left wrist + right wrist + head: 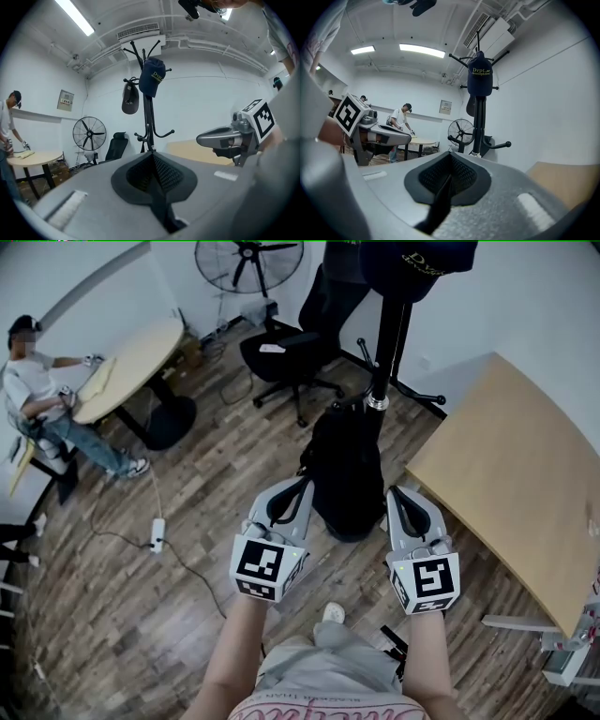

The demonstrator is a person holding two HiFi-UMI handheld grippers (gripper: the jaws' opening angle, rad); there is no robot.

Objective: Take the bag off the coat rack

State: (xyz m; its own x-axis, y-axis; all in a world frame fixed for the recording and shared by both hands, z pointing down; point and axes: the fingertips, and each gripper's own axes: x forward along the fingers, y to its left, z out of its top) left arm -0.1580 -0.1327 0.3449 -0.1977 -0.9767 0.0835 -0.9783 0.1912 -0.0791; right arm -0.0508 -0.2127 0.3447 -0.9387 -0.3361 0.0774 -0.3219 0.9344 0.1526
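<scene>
Coat rack (392, 343) top cropped at head view's upper edge; base hidden behind bag (345, 474). Which hook on the rack carries the bag strap: can't tell.

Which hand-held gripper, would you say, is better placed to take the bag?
Probably left: the coat rack stands centred over the shut jaws of the left hand-held gripper, but offset rightward for the right hand-held gripper, also shut. Both flank the bag.

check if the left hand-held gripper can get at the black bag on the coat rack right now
Probably yes. In the head view the left hand-held gripper sits right beside the black bag on the coat rack, nothing between them. Its jaws are shut, so they must open first.
</scene>
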